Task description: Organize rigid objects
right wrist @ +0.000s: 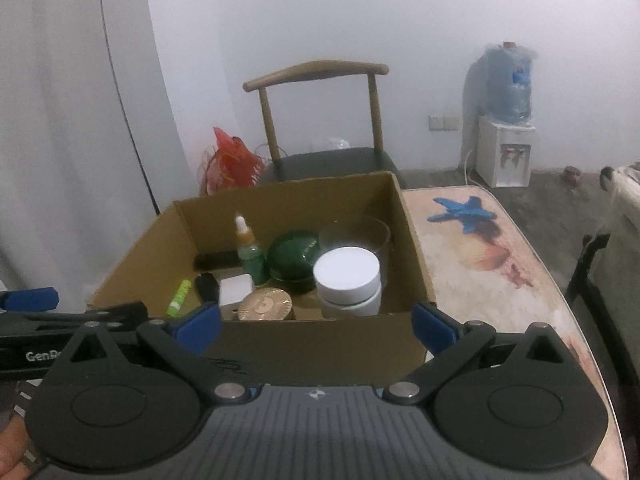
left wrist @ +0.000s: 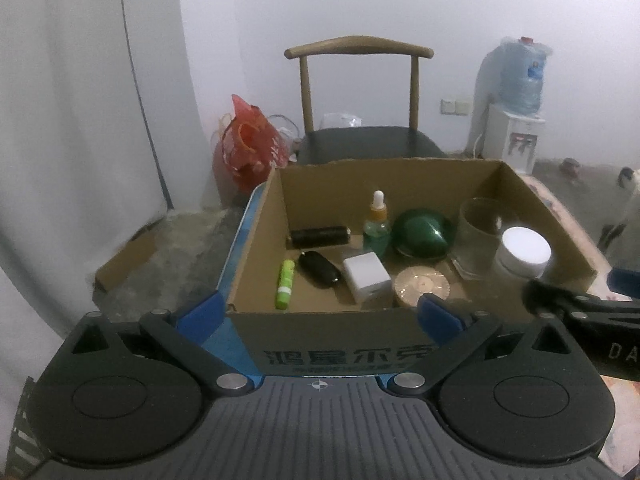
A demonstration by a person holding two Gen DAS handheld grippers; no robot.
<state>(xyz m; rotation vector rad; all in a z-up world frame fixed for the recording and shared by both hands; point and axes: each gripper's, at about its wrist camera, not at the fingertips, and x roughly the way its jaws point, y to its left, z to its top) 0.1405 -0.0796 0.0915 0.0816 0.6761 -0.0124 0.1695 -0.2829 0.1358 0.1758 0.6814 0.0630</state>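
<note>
The cardboard box point(left wrist: 256, 240) sits on the table point(right wrist: 480, 280) with the rigid objects gathered inside it, directly ahead of both claws and just past their fingertips. Nearest the left claw point(left wrist: 328, 312) are the green tube point(left wrist: 285, 284), lying with its long axis pointing away from the claw, the black fob point(left wrist: 319, 269), the white cube point(left wrist: 367, 276) and the gold disc point(left wrist: 421, 286), which lies just behind the box's near wall. Farther from that claw stand the dropper bottle point(left wrist: 377, 224), the green dome point(left wrist: 422, 233) and a dark cylinder point(left wrist: 319, 236) lying crosswise against the far side. The white jar point(right wrist: 347, 280) and the glass tumbler point(right wrist: 356, 236) behind it lie straight ahead of the right claw point(right wrist: 316, 326), so that claw is the nearer one for them (the left would have to cross over).

Both claws are spread wide and hold nothing; each pair of blue fingertips hovers at about the level of the box's near wall. The right claw's arm shows at the right edge of the left wrist view.

With everything seemingly boxed already, my guess is the sorting is near its end; any further reach goes forward and down over the near wall.
</note>
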